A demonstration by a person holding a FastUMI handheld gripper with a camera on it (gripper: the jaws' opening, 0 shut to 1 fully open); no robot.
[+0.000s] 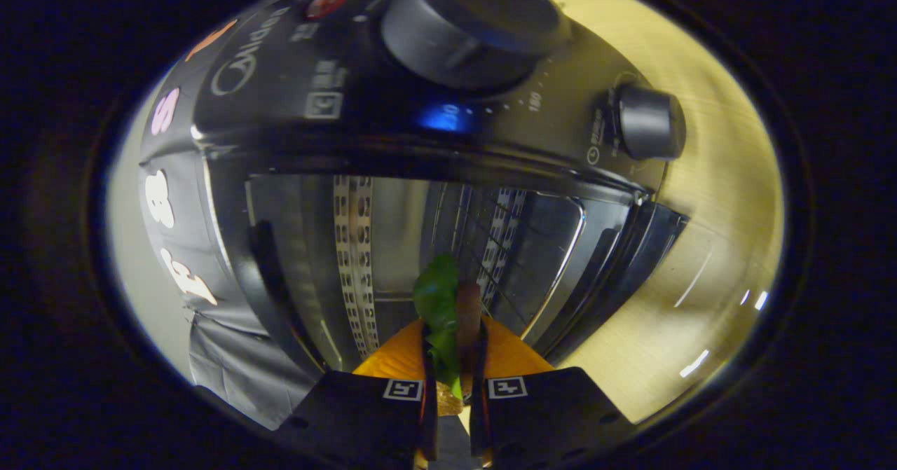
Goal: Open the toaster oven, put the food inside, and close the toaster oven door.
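Food at lower centre: green leaf and brown layer upright, orange base beneath, pinched between closed jaws of gripper. Just inside open toaster oven filling centre frame, shiny cavity, two dark knobs above. Pale wooden worktop at right.

"180" beside toaster oven dial

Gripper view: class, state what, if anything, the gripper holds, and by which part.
The gripper is shut on the food, a layered sandwich-like piece with a green leaf, gripped by its near end, facing the open toaster oven.
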